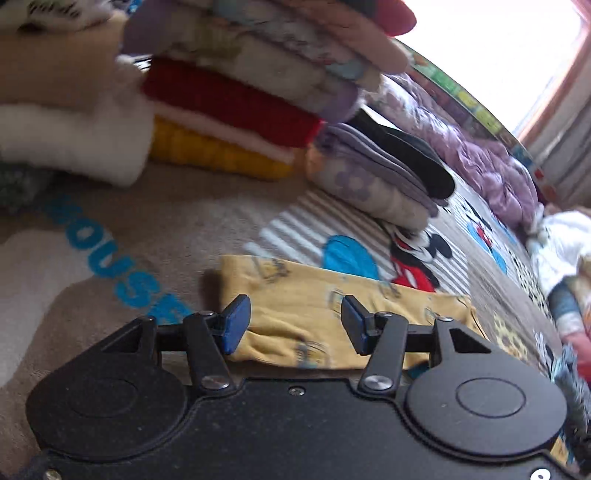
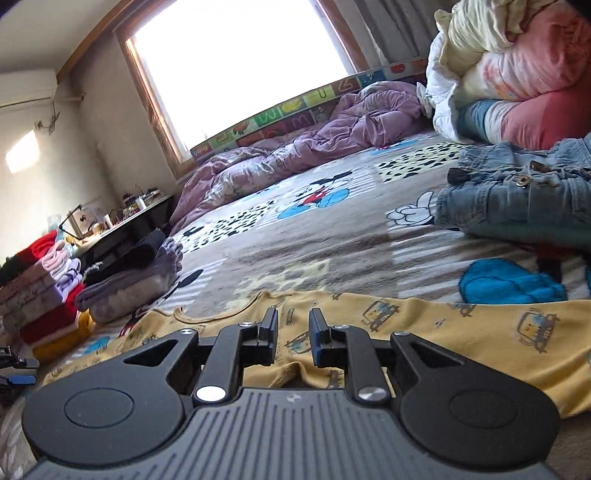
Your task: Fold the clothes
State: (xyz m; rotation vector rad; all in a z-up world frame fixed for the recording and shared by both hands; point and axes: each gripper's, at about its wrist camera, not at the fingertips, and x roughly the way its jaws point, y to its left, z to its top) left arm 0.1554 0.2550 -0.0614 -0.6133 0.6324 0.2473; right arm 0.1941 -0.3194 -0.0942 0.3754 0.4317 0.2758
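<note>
Black tongs (image 1: 295,325) with blue pads (image 1: 236,323), silver screws

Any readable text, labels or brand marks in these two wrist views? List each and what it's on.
"OUSE": blue letters on the cartoon-mouse blanket, left wrist view; the start of the word is blurred.
Black script on the white folded garment at top left: too blurred to read.
Letter-like shapes on the colourful panel border under the window: cannot be read with confidence.
Grippers: no readable mark.

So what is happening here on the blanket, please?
A person is folding clothes with two handheld tongs. The yellow printed garment lies flat on the cartoon blanket. The left tongs and right tongs are both open just above it, gripping nothing. Folded stacks stand behind; denim clothes wait nearby.
</note>
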